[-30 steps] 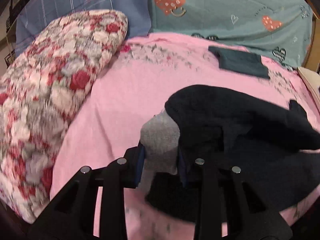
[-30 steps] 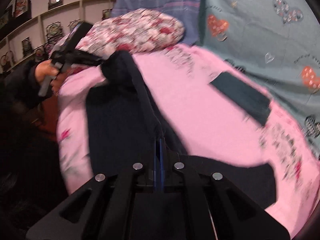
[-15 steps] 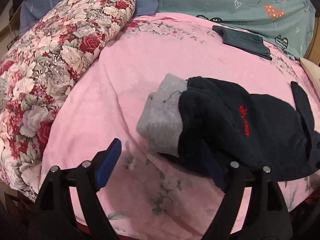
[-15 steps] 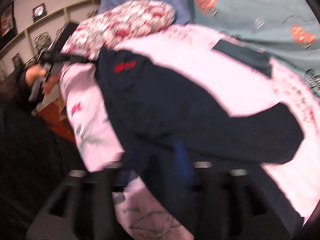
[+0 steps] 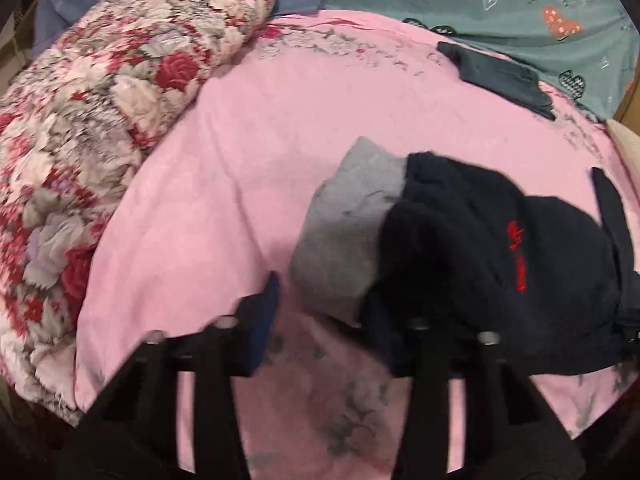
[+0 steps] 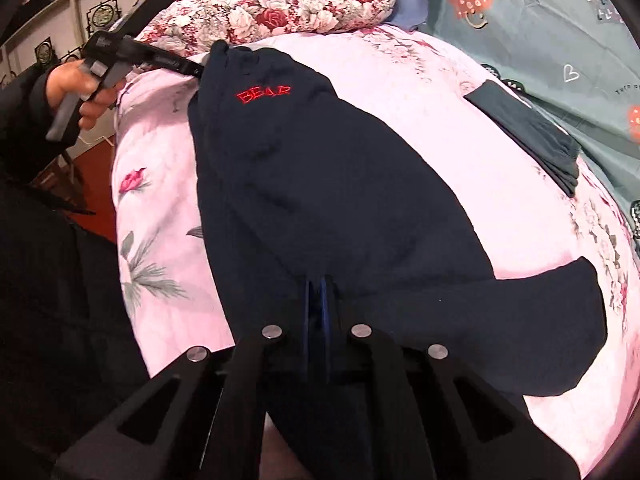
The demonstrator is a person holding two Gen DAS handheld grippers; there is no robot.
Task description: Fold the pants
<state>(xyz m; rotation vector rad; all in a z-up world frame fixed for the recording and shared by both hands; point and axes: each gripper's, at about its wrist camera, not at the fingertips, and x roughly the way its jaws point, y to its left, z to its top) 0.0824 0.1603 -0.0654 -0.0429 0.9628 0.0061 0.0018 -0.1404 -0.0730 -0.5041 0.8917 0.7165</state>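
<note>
I've got the dark navy pants (image 6: 320, 184) lying on the pink bedsheet (image 5: 280, 128), long axis running from the waistband end w/ the red "BEAR" lettering (image 6: 264, 95) over by my left gripper (image 5: 328, 312) down toward my right gripper (image 6: 316, 300) at the other end. Right gripper: jaws together, pinched on a bit of navy fabric, seen right at the blue pads. Left gripper: jaws closing, gray lining of the waistband (image 5: 348, 232) sits between them, but the frame's blurred and I see a gap on the left pad side, so I'd call it not yet clamped. In the right wrist view the left gripper (image 6: 192, 68) reaches the top corner of the pants, my left hand (image 6: 76, 92) on its handle. So each hand's at one end, garment stretched btwn them. Left is the nearer one to the waistband, right to the leg end. Next move, I reckon, hinges on that axis: bring one end over the other once the left grip's secure. A folded dark cloth (image 6: 528, 132) lies well apart, far side of bed.
</note>
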